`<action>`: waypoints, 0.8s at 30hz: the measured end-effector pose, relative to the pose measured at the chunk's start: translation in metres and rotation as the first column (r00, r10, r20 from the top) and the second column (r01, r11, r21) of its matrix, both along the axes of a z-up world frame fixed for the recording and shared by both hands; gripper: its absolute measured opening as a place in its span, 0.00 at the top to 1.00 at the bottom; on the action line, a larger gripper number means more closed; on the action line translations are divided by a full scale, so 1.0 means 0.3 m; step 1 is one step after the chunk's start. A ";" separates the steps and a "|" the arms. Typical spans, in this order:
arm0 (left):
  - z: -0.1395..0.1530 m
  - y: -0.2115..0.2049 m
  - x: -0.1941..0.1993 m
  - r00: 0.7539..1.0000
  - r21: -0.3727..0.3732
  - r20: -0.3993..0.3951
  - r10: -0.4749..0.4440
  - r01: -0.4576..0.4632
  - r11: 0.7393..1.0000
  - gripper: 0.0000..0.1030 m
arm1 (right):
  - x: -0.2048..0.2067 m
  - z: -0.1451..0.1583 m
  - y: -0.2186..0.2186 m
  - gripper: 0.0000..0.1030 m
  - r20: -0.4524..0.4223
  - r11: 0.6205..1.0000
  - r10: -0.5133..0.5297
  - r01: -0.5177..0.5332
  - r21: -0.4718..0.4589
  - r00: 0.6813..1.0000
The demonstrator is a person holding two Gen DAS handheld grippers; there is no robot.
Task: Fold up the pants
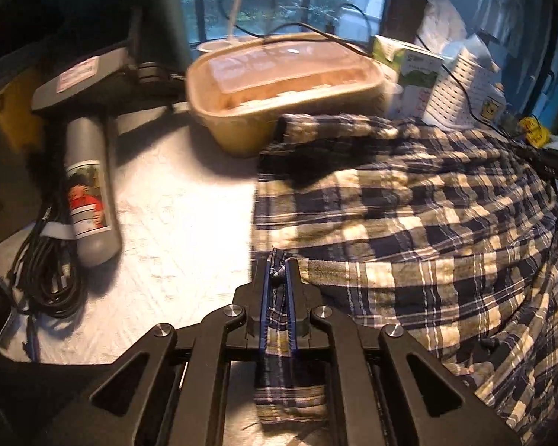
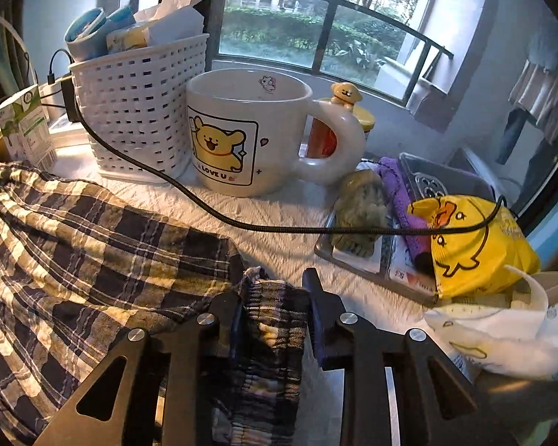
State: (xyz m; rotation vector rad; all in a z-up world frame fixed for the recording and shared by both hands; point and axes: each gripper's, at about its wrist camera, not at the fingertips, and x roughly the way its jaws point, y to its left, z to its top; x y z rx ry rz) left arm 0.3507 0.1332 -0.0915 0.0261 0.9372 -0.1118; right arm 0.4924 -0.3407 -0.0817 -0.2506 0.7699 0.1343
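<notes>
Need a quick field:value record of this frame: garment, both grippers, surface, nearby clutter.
garment: plaid pants, spread and rumpled on the table
left gripper: shut on a pants edge
right gripper: fingers apart, bunched elastic band between them
surface: white textured cloth
clutter: mug, white basket, black cable, yellow bag

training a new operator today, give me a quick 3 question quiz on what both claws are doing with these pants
1. True or false: the left claw is shut on a hem of the plaid pants.
2. What sits between the right claw fingers? A) the black cable B) gathered plaid fabric C) nothing
3. Fill in: behind the pants on the right stands a white ____ with a yellow cartoon bear.

Key:
1. True
2. B
3. mug
</notes>
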 end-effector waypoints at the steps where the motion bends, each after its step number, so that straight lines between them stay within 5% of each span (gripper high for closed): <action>1: -0.001 0.004 0.002 1.000 -0.003 -0.001 0.003 -0.003 1.000 0.93 | -0.005 0.002 0.000 0.72 0.003 1.000 -0.001 0.001 -0.009 1.000; 4: 0.024 0.019 -0.019 1.000 -0.017 0.002 0.007 -0.007 1.000 0.93 | -0.018 0.009 -0.002 0.66 -0.011 1.000 0.004 -0.004 0.005 1.000; 8: 0.086 0.018 -0.062 0.999 -0.040 0.051 -0.001 0.003 0.999 0.93 | -0.098 0.068 0.002 0.36 0.004 0.998 0.030 -0.031 0.049 1.000; 16: 0.172 -0.040 -0.169 0.994 -0.050 0.103 -0.027 0.032 0.998 0.91 | -0.317 0.153 0.013 0.36 0.044 0.996 0.055 -0.058 0.069 0.998; 20: 0.182 -0.082 -0.248 0.992 -0.034 0.112 -0.058 0.062 0.998 0.79 | -0.412 0.153 0.020 0.35 0.051 0.995 0.060 -0.064 0.070 0.997; 24: 0.184 -0.130 -0.347 0.988 -0.008 0.122 -0.090 0.092 0.996 0.77 | -0.500 0.136 0.002 0.35 0.020 0.990 0.062 -0.064 0.124 0.998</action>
